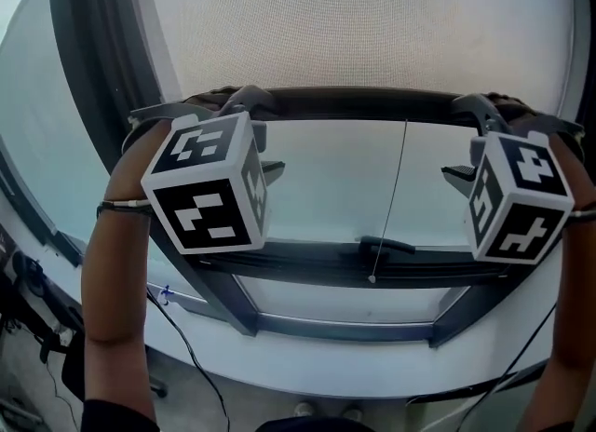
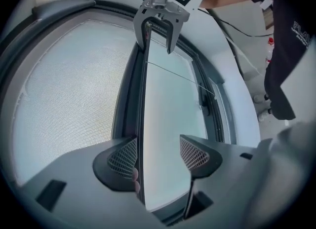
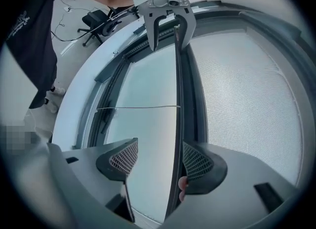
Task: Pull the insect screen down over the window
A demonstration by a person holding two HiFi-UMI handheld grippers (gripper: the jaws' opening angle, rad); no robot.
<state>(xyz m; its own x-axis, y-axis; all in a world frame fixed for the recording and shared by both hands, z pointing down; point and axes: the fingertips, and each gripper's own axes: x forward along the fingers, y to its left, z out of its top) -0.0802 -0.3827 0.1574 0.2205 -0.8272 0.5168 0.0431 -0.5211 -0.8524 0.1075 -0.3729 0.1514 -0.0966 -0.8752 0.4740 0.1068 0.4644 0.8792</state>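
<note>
My left gripper (image 2: pixel 158 155) sits astride the bottom bar (image 2: pixel 141 119), fingers spread, one pad touching it. My right gripper (image 3: pixel 158 161) straddles it likewise, fingers apart. The bar runs 9 to 3 o'clock, both hands equally near. The insect screen (image 1: pixel 354 20) hangs at 12, and the lower window frame (image 1: pixel 307 326) lies toward 6

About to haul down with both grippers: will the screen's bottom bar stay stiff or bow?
The bottom bar looks like a solid dark rail running from the left gripper to the right gripper, so it is probably stiff. The mesh above is thin and likely floppy; uneven pulling might skew it.
</note>
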